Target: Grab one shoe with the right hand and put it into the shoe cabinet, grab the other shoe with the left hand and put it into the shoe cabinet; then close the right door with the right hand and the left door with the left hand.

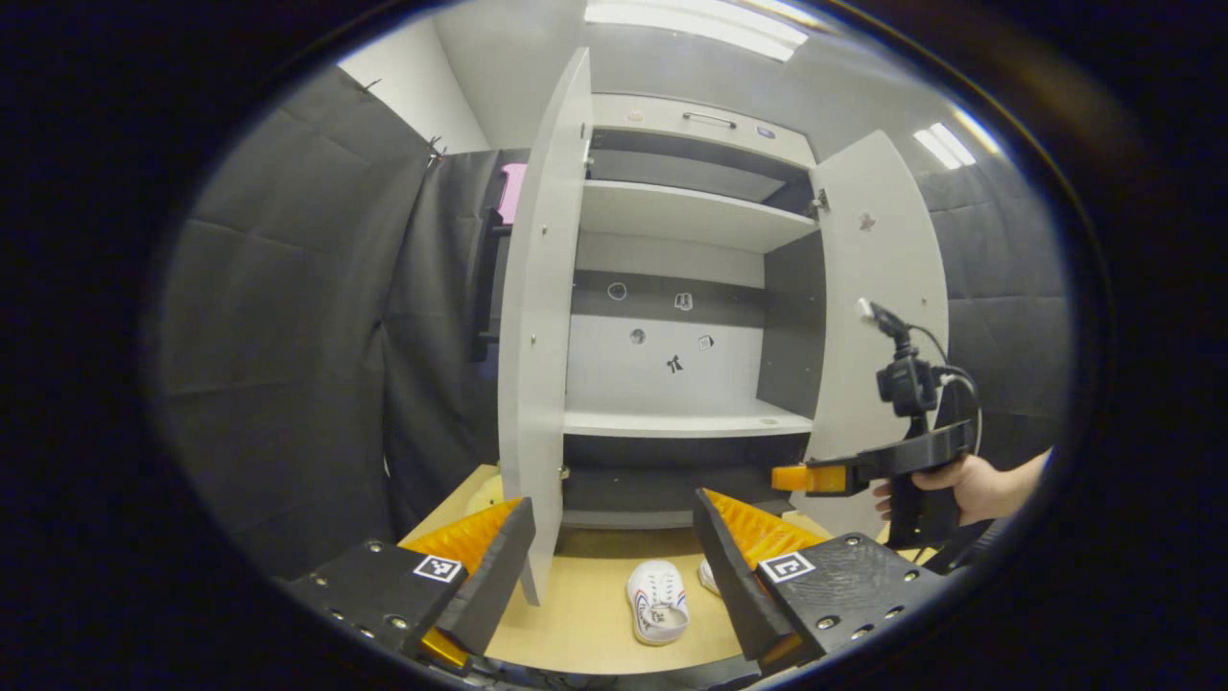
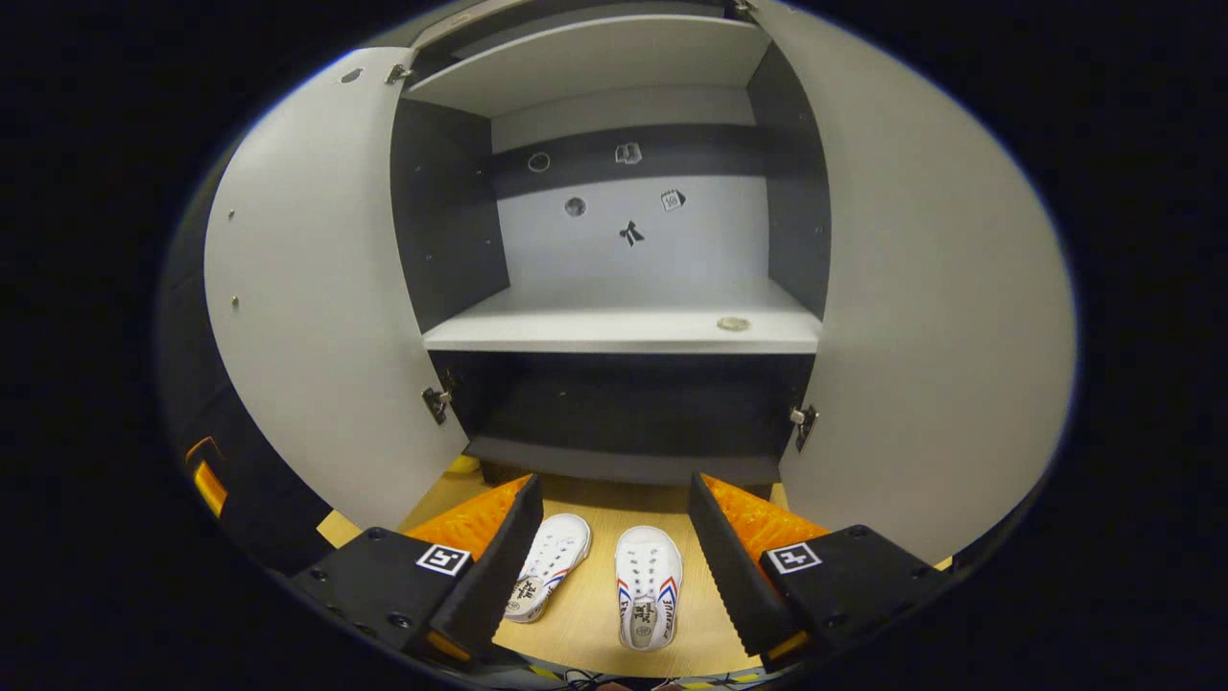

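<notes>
In the left gripper view, the second shoe [image 1: 708, 576] is almost wholly hidden behind the near right finger, with just a sliver of its white edge showing. The left door [image 1: 539, 326] stands edge-on and covers the cabinet's left inner wall. The person's hand [image 1: 964, 485] is cut off at the wrist by the picture's right edge. In the right gripper view, the small round object [image 2: 733, 324] on the middle shelf [image 2: 614, 331] is too small to identify.

Matt smooth board shoe cabinet [image 2: 624, 331], pale wood-look floor [image 2: 585, 614], white canvas-like shoes [image 2: 649, 585], small metal hinges [image 2: 436, 401]
</notes>
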`<state>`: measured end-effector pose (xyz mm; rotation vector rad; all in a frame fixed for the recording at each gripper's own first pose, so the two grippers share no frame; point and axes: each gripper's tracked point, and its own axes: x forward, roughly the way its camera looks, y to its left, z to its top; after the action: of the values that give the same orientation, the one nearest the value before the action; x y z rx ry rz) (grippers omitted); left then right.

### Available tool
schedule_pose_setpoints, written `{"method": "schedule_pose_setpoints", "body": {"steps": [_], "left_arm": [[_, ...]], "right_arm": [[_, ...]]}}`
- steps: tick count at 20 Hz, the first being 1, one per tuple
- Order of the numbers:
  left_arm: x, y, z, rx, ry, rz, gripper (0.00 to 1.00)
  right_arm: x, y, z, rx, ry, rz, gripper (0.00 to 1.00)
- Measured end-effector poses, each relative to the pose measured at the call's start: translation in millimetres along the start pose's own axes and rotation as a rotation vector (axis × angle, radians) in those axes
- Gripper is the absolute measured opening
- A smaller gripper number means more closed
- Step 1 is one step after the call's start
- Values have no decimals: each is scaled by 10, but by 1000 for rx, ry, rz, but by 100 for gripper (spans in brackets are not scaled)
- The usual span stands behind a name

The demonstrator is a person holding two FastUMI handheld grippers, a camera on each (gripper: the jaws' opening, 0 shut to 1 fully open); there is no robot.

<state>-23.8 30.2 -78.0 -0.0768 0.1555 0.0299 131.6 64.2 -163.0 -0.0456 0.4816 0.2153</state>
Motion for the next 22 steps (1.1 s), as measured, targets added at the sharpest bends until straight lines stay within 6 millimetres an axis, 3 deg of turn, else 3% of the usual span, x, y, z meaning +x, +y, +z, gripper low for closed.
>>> {"method": "schedule_pose_setpoints", "body": {"steps": [6, 8, 10, 11, 13, 20, 21, 22], "left_arm": [[-98, 54, -170, 1, 34, 15, 94], [-116, 42, -314, -4, 62, 8, 94], [-138, 51, -465, 8, 96, 5, 95], [-147, 46, -529, 13, 112, 1, 95], [-187, 17, -633, 18, 140, -10, 96], [-250, 108, -820, 15, 187, -2, 95], [-264, 130, -852, 13, 195, 5, 95], [-284, 151, -876, 8, 202, 12, 95]], "right_arm": [[438, -60, -730, 50, 149, -11, 96], [537, -33, -917, 61, 185, -7, 96], [626, 29, -1057, 43, 206, 10, 97], [678, 41, -1125, 16, 214, 14, 93], [777, -1, -1277, -57, 236, -5, 98], [1064, 1, -1836, -142, 373, 17, 99], [1071, 1, -1912, -129, 389, 9, 95], [1083, -6, -1976, -118, 401, 1, 99]]}}
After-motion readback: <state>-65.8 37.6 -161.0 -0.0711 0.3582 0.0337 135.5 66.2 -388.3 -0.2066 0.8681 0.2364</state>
